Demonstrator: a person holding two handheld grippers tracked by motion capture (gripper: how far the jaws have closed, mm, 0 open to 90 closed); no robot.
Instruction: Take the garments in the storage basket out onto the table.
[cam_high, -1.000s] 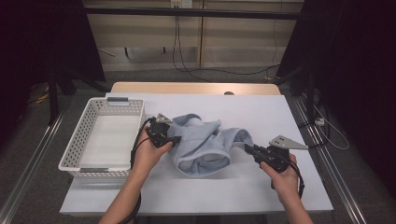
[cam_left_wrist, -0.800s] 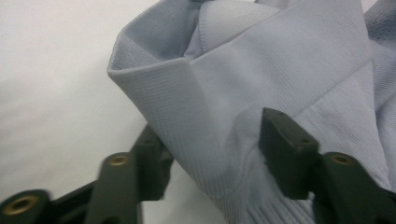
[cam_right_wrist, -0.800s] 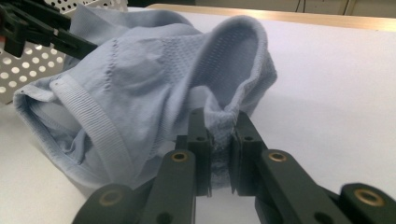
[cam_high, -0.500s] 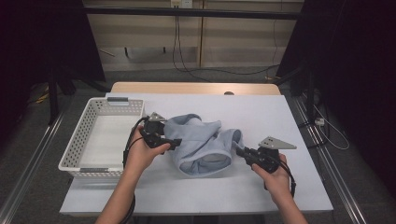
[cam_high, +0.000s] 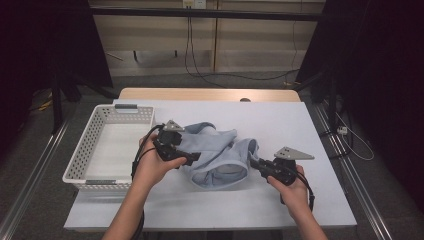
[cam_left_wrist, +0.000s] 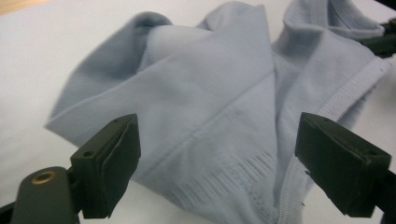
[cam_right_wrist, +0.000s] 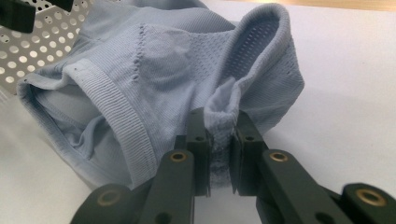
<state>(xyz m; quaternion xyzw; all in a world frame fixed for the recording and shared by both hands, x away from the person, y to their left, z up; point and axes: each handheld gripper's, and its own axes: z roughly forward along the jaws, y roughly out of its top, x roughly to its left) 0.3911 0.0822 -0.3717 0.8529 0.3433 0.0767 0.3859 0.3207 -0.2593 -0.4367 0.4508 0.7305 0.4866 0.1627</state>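
Observation:
A pale blue knitted garment (cam_high: 217, 155) lies crumpled in the middle of the white table (cam_high: 300, 125). My left gripper (cam_high: 192, 159) hovers at its left side; its jaws have just been opening and now stand wide, raised above the blue garment (cam_left_wrist: 215, 107) without touching it. My right gripper (cam_high: 255, 163) is at the garment's right edge. In the right gripper view my right gripper (cam_right_wrist: 219, 140) is shut on a fold of the blue garment (cam_right_wrist: 154, 79), pinched between its pads.
A white perforated basket (cam_high: 95, 145) stands at the left of the table, close to my left hand; its wall (cam_right_wrist: 32, 46) shows behind the cloth. Bare table lies to the right and in front. Cables run on the floor beyond.
My left gripper has opened its jaws, let go of the cloth and lifted a little. My right gripper has kept its grip and barely moved.

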